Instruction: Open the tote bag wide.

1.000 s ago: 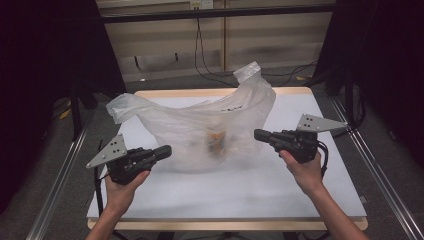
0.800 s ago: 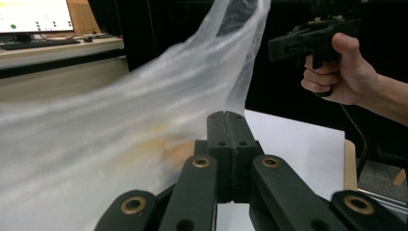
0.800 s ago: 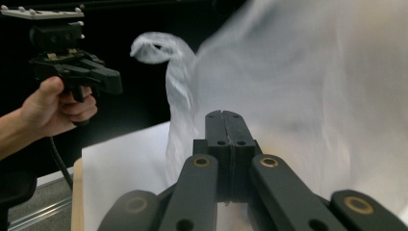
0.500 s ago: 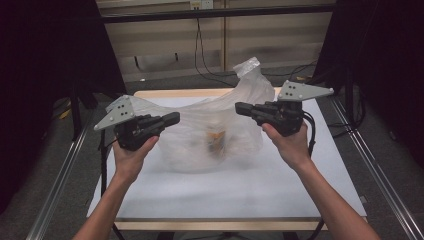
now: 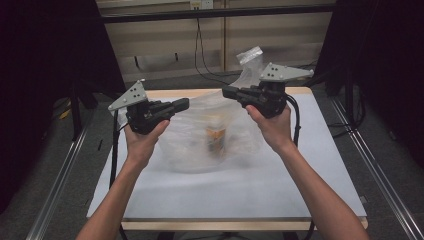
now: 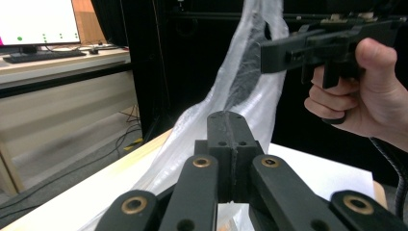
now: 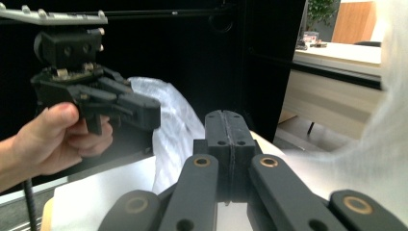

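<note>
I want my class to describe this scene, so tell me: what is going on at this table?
A person stands at a white table with a two-jaw gripper in each hand. The left gripper and the right gripper each have their jaws shut on the film of a clear plastic bag, one at each side, holding it up above the tabletop. Inside the bag a small jar with an orange label stands or hangs near the bottom.

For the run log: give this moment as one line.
left gripper: shut on plastic bag | right gripper: shut on bag | bag: lifted, jar inside
</note>
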Action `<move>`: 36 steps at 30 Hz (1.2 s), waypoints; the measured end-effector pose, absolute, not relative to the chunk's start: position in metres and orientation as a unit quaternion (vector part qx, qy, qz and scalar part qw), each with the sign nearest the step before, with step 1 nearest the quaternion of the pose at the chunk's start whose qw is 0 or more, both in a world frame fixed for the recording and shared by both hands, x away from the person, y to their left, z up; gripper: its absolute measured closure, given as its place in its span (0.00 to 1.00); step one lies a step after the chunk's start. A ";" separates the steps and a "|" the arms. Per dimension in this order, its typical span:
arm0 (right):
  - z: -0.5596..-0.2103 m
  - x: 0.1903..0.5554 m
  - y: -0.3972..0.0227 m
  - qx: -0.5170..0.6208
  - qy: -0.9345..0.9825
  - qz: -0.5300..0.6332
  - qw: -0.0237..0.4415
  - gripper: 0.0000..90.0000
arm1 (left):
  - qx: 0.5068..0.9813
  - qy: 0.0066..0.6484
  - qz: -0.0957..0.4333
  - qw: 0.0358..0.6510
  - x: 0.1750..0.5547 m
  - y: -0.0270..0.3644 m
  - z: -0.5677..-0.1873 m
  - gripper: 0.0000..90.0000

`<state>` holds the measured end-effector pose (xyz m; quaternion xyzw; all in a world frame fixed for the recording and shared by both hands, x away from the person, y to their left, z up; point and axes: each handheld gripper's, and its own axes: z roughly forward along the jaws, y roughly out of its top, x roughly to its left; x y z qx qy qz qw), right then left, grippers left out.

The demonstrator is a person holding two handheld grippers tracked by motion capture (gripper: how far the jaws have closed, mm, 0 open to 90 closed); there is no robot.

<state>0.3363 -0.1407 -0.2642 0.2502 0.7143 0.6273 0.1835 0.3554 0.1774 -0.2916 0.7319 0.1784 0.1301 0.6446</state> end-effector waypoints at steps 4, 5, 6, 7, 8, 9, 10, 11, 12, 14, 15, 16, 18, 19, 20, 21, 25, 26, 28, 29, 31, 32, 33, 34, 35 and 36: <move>-0.254 0.345 -0.133 0.255 0.717 0.618 0.200 1.00 | 0.734 0.186 0.140 0.638 0.362 0.173 -0.292 1.00; -0.255 0.349 -0.130 0.260 0.720 0.609 0.205 1.00 | 0.738 0.188 0.142 0.633 0.364 0.172 -0.293 1.00; -0.258 0.353 -0.128 0.268 0.725 0.598 0.211 1.00 | 0.741 0.193 0.144 0.627 0.367 0.171 -0.295 1.00; -0.262 0.357 -0.126 0.279 0.727 0.589 0.216 1.00 | 0.742 0.196 0.141 0.626 0.371 0.169 -0.299 1.00; -0.267 0.363 -0.125 0.285 0.729 0.584 0.215 1.00 | 0.743 0.202 0.144 0.621 0.374 0.168 -0.302 1.00; -0.272 0.367 -0.124 0.290 0.732 0.580 0.210 1.00 | 0.743 0.206 0.140 0.621 0.377 0.166 -0.305 1.00; -0.278 0.371 -0.123 0.294 0.733 0.578 0.205 1.00 | 0.745 0.204 0.135 0.621 0.380 0.165 -0.308 1.00; -0.283 0.375 -0.122 0.298 0.735 0.576 0.200 1.00 | 0.745 0.208 0.133 0.620 0.382 0.163 -0.311 1.00; -0.289 0.378 -0.121 0.303 0.738 0.569 0.197 1.00 | 0.745 0.210 0.129 0.620 0.385 0.162 -0.314 1.00; -0.300 0.385 -0.120 0.308 0.747 0.556 0.195 1.00 | 0.748 0.216 0.126 0.614 0.390 0.160 -0.320 1.00; -0.305 0.388 -0.120 0.313 0.749 0.551 0.192 1.00 | 0.751 0.218 0.125 0.611 0.393 0.159 -0.323 1.00; -0.311 0.391 -0.122 0.318 0.748 0.552 0.188 1.00 | 0.752 0.222 0.126 0.608 0.395 0.159 -0.326 1.00; -0.321 0.394 -0.125 0.322 0.747 0.553 0.179 1.00 | 0.753 0.231 0.124 0.604 0.398 0.160 -0.331 1.00; -0.326 0.395 -0.127 0.324 0.747 0.553 0.177 1.00 | 0.752 0.235 0.121 0.604 0.399 0.160 -0.334 1.00; -0.330 0.396 -0.129 0.328 0.746 0.553 0.174 1.00 | 0.753 0.235 0.120 0.603 0.401 0.160 -0.337 1.00; -0.334 0.397 -0.130 0.331 0.745 0.553 0.169 1.00 | 0.754 0.237 0.118 0.601 0.402 0.160 -0.340 1.00; -0.351 0.399 -0.133 0.333 0.754 0.543 0.161 1.00 | 0.766 0.244 0.119 0.583 0.407 0.158 -0.351 1.00; -0.355 0.401 -0.134 0.336 0.757 0.537 0.164 1.00 | 0.767 0.245 0.119 0.581 0.410 0.156 -0.355 1.00; -0.364 0.408 -0.138 0.349 0.756 0.529 0.164 1.00 | 0.771 0.251 0.117 0.573 0.414 0.154 -0.362 1.00; -0.368 0.411 -0.139 0.353 0.756 0.527 0.163 1.00 | 0.772 0.252 0.115 0.571 0.417 0.154 -0.365 1.00; -0.376 0.415 -0.139 0.357 0.756 0.526 0.157 1.00 | 0.771 0.262 0.110 0.571 0.422 0.153 -0.373 1.00; -0.380 0.417 -0.139 0.358 0.755 0.528 0.152 1.00 | 0.772 0.265 0.107 0.568 0.424 0.152 -0.378 1.00; -0.385 0.418 -0.139 0.360 0.754 0.529 0.147 1.00 | 0.775 0.265 0.104 0.564 0.425 0.151 -0.382 1.00; -0.389 0.418 -0.138 0.360 0.755 0.529 0.142 1.00 | 0.778 0.266 0.098 0.561 0.426 0.150 -0.386 1.00; -0.394 0.419 -0.136 0.360 0.758 0.526 0.139 1.00 | 0.782 0.267 0.096 0.555 0.427 0.150 -0.390 1.00; -0.398 0.419 -0.135 0.358 0.762 0.522 0.138 1.00 | 0.784 0.266 0.095 0.552 0.427 0.149 -0.393 1.00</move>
